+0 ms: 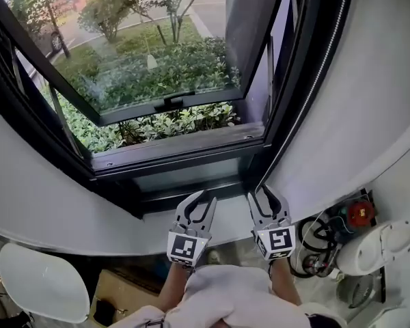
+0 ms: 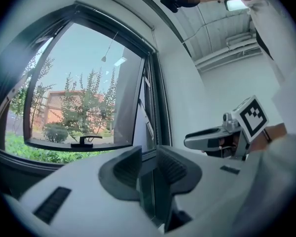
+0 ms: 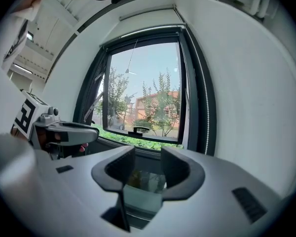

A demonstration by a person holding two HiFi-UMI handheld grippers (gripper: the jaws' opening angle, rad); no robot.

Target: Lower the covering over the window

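Observation:
A dark-framed window (image 1: 184, 159) fills the wall ahead, and its glass sash (image 1: 157, 53) is tilted open outward over green bushes. No covering hangs over the glass. A thin pale bar (image 3: 148, 14) runs above the frame's top. A white bead chain (image 1: 319, 74) hangs down the frame's right side and also shows in the right gripper view (image 3: 207, 127). My left gripper (image 1: 199, 198) (image 2: 149, 154) and right gripper (image 1: 265, 193) (image 3: 148, 154) are side by side below the sill, pointing level at the window. Both are open and hold nothing.
A black handle (image 1: 172, 101) sits on the sash's lower edge. A white chair (image 1: 34, 282) stands at the lower left, with a cardboard box (image 1: 123, 292) beside it. At the right are a red knob (image 1: 360, 212), black cables (image 1: 314, 241) and a white appliance (image 1: 383, 248).

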